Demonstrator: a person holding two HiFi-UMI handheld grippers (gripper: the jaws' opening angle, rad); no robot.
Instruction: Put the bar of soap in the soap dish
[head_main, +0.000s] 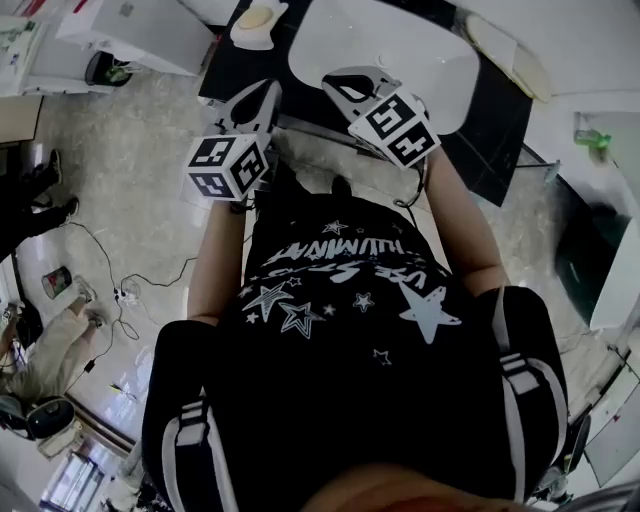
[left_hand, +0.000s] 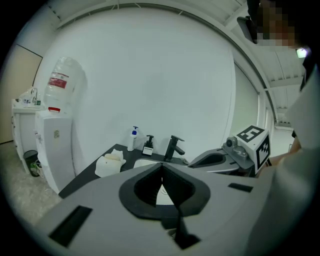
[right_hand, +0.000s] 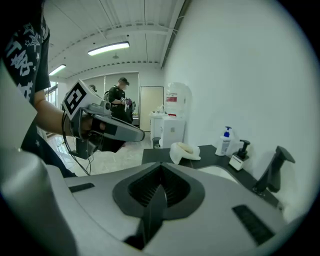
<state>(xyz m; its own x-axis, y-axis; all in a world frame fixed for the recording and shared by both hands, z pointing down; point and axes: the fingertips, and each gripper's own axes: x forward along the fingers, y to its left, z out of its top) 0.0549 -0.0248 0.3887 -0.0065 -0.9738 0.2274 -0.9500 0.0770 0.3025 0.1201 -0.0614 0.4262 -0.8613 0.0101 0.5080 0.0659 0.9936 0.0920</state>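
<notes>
Hovering over the near edge of the black counter (head_main: 228, 62), both grippers point toward the white sink (head_main: 380, 45). The left gripper (left_hand: 161, 174) has its jaws pressed together with nothing between them, and the right gripper (right_hand: 161, 183) is likewise closed and empty. The white soap dish (left_hand: 106, 169) sits at the left end of the counter, left of the sink and in front of two pump bottles (left_hand: 134, 138) by the wall. A pale, cream-coloured bar of soap (left_hand: 114, 156) appears to lie on top of the dish; the right gripper view shows the same cream piece resting in the white dish. Neither gripper touches dish or soap; both are well apart from them. Judging by that, the soap looks to be already in place and little seems left to do, though the dish is small in every view.
</notes>
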